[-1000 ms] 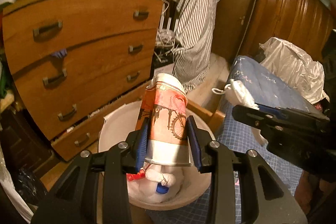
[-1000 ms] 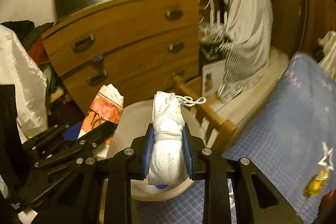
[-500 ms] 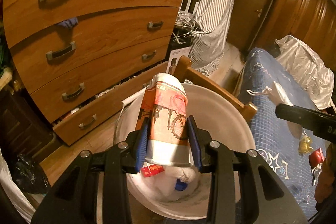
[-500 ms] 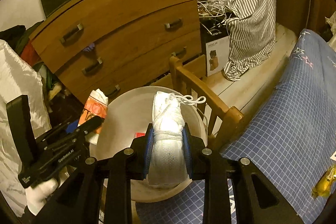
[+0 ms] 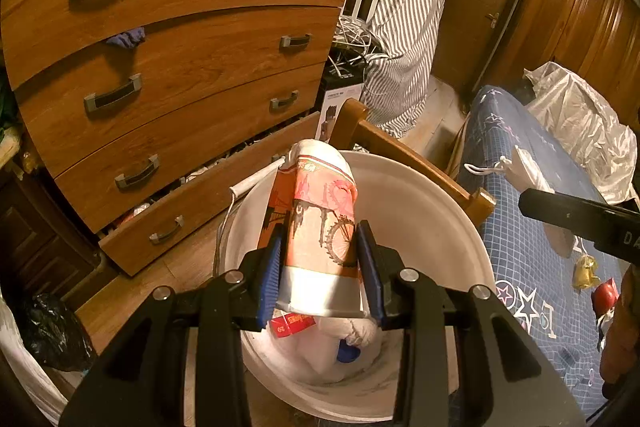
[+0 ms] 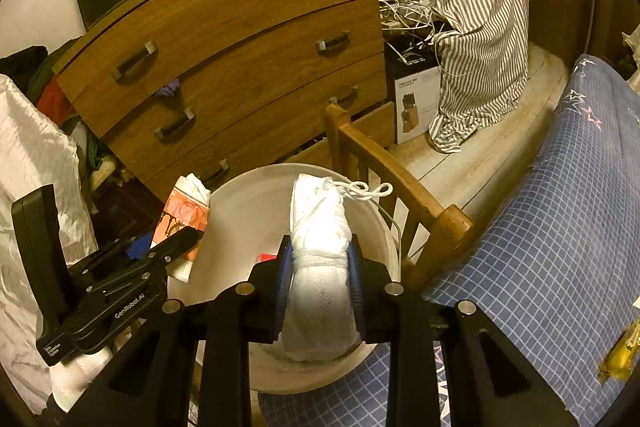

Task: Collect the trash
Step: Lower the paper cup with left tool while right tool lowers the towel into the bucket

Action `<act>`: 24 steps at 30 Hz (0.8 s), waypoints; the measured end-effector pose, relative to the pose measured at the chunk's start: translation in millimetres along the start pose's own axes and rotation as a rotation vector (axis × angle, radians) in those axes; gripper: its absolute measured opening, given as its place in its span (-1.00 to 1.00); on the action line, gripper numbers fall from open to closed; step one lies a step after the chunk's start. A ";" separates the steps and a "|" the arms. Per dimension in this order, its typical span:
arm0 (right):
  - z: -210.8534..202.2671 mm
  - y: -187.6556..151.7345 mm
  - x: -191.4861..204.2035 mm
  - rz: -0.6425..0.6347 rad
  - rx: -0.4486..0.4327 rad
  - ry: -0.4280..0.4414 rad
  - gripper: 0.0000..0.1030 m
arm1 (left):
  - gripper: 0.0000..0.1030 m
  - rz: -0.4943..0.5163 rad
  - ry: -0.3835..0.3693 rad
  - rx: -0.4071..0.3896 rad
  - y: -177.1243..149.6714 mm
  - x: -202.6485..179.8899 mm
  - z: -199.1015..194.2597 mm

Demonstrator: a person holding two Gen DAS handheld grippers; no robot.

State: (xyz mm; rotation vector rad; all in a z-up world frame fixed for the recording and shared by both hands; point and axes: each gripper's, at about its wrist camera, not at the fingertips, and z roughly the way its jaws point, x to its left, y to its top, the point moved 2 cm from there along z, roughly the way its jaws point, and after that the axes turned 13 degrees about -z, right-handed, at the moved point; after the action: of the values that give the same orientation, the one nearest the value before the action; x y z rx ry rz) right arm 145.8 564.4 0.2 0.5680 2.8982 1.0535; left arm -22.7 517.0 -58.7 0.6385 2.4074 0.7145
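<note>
My left gripper is shut on a paper cup with an orange and pink bicycle print and white paper stuffed in its top. It hangs over a white bin, which holds a red packet, a white wad and a blue cap. My right gripper is shut on a white tied bundle with a loose drawstring, above the bin's right side. The right wrist view also shows the cup and the left gripper at the bin's left rim.
A wooden chest of drawers stands behind the bin, its lowest drawer ajar. A wooden chair back is at the bin's right. On the blue checked bed cover lie a yellow wrapper and a red one. A black bag lies at the left.
Both grippers came forward and down over the bin, which now fills more of each view. Each grip stays the same, and both hands have been still since the middle frames.
</note>
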 end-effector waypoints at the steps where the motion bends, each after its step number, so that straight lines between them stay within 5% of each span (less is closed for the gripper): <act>1: 0.3 -0.4 0.0 0.000 0.001 0.001 -0.46 | -0.34 -0.002 -0.001 0.001 -0.1 0.0 -0.1; 24: 5.3 -0.4 0.4 -0.007 0.001 0.001 -0.46 | -0.25 0.014 -0.003 0.003 6.0 -5.3 5.2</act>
State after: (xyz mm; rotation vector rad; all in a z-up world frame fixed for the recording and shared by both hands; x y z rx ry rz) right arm 146.0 567.5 -4.1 0.5569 2.8997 1.0521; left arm -13.9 520.2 -56.9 0.6577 2.4037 0.7152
